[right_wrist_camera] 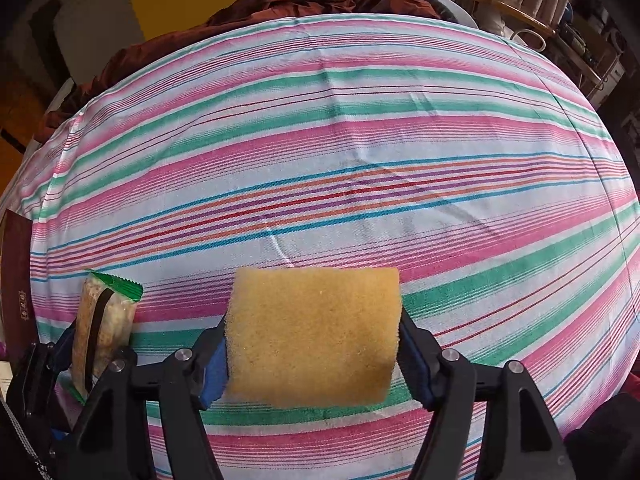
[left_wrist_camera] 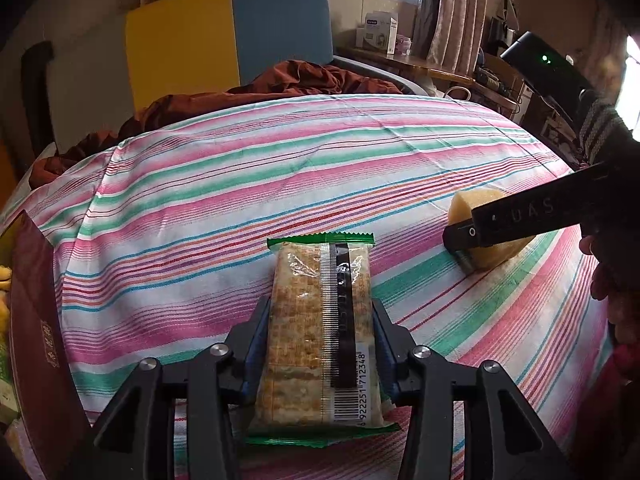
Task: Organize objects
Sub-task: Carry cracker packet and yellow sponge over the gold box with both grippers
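My left gripper (left_wrist_camera: pixel 320 320) is shut on a cracker packet (left_wrist_camera: pixel 320 328), clear wrap with green ends and a barcode, held just above the striped cloth (left_wrist_camera: pixel 240 184). The packet also shows in the right wrist view (right_wrist_camera: pixel 102 328) at the lower left. My right gripper (right_wrist_camera: pixel 314 340) is shut on a yellow sponge (right_wrist_camera: pixel 314 336), bent between its jaws, a little above the cloth. In the left wrist view the sponge (left_wrist_camera: pixel 472 204) and the right gripper (left_wrist_camera: pixel 464 248) are at the right, near the cloth.
A dark red box (left_wrist_camera: pixel 38 332) stands at the left edge, also in the right wrist view (right_wrist_camera: pixel 16 272). A brown blanket (left_wrist_camera: pixel 280 84) lies beyond the cloth's far edge, before a yellow and blue panel (left_wrist_camera: pixel 224 36). A cluttered desk (left_wrist_camera: pixel 500 76) is at the far right.
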{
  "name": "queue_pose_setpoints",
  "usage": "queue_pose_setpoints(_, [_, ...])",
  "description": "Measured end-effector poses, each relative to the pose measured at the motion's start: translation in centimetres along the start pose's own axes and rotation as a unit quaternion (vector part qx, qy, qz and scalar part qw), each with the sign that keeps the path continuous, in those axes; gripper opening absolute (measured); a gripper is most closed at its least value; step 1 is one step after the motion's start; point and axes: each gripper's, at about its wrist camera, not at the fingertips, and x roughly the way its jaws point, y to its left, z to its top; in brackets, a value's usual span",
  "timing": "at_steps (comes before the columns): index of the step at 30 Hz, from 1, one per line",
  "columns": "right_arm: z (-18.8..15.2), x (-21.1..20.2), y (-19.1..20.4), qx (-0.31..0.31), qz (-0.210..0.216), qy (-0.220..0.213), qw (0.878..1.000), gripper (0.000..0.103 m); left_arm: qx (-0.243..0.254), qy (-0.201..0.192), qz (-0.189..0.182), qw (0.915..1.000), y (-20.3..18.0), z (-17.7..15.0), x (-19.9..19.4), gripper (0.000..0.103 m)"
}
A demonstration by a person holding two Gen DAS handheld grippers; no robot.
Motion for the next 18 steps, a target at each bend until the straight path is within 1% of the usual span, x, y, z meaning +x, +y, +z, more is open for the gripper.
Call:
queue_pose_setpoints(4, [-0.1,-0.3,0.0,-0.008,-0.008,-0.004,1.0,0.07,0.004,-0.002,0.006,1.0,-0.2,0.0,0.0,0.047])
queue_pose_setpoints(6, [-0.1,-0.5,0.2,-0.017,-0.013,-0.009,1.0,0.066,0.007,-0.003,0.009,0.9999,-0.3,-0.1,0.0,0.047])
queue_pose_setpoints(12, [-0.1,-0.8,-0.1,-0.024,-0.016,-0.014,0.999,0.066,0.011,0.003,0.015,0.9998,-0.4,0.1,-0.3,0.045])
queue_pose_setpoints(16, [0.0,-1.1,-0.3,-0.028,-0.019,-0.016,0.999,0.065,0.005,0.012,0.013,0.9998,-0.5,-0.3,-1.2,0.045])
queue_pose_setpoints(18, [0.0,-1.2,-0.4,-0.03,-0.018,-0.017,0.999,0.064,0.005,0.006,0.012,0.9999,-0.7,-0.4,-2.2,0.045])
